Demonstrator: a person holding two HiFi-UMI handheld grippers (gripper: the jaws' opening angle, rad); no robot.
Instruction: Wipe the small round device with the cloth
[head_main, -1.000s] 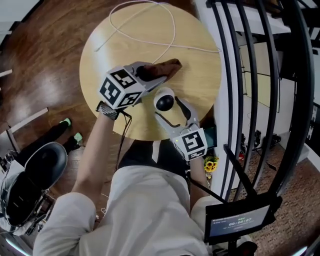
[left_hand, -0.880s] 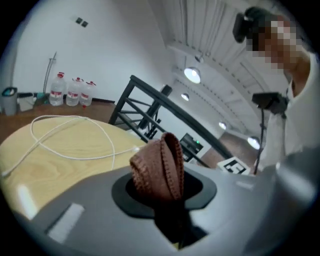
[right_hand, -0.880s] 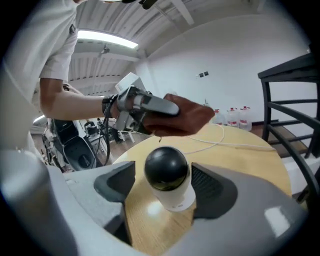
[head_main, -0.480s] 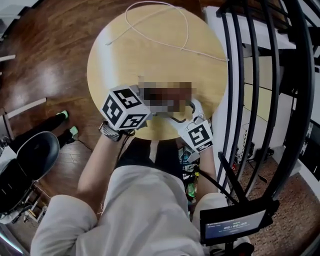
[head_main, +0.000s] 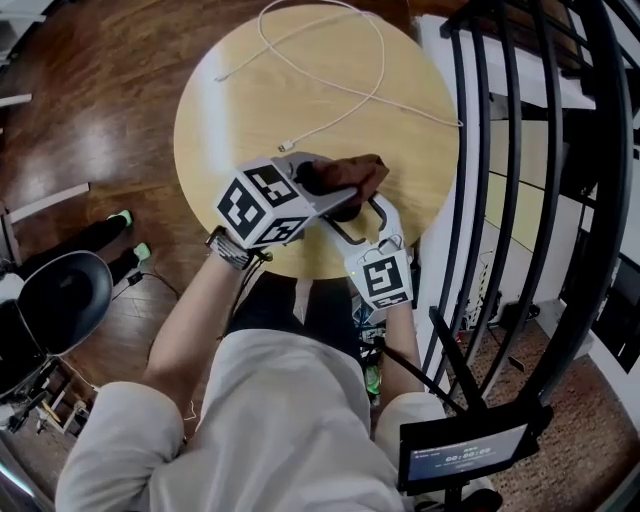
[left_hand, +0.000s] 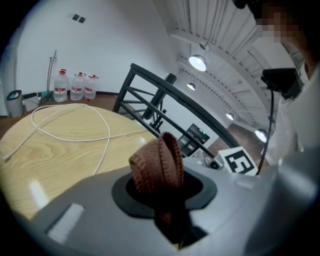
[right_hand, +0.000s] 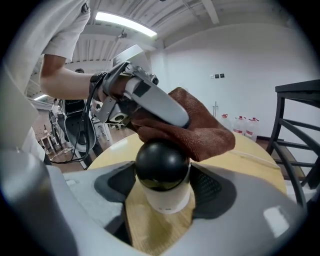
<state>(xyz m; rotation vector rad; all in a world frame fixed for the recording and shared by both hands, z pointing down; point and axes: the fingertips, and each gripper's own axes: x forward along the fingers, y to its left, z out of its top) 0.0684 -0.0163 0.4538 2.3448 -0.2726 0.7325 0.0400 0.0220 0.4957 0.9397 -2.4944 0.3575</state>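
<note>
- The small round device (right_hand: 162, 172) was held over the near edge of the round wooden table (head_main: 250, 90), close to the person's body.
- It was clasped by the right gripper (right_hand: 162, 187), one pad pressed to each side. These jaws had just been drawn in a little on it, though they were kept wide.
- The device was kept upright. Its long axis ran up and down, with the glossy black dome on top and the white cylindrical base below.
- Whether the base was set on the wood or raised just above it could not be told.
- A few faint marks were seen low on the white base, too small to be read.
- A brown cloth (right_hand: 202, 127) was pinched in the narrow jaws of the left gripper (left_hand: 162, 187), with a fold stood up between them.
- The cloth was laid against the top and far side of the dome, as seen in the right gripper view.
- In the head view the device was mostly covered by the cloth and the left gripper.
- Black-and-white square markers were carried on the left cube (head_main: 262, 205) and the right cube (head_main: 380, 280). No letters were shown on them.
- A white cable (head_main: 330, 85) was looped across the far half of the table, well apart from the device.
- Red-labelled water bottles (left_hand: 75, 86) were stood by the far wall, their print unreadable.
- Digits were shown on a small screen (head_main: 460, 450), too small to be read.
</note>
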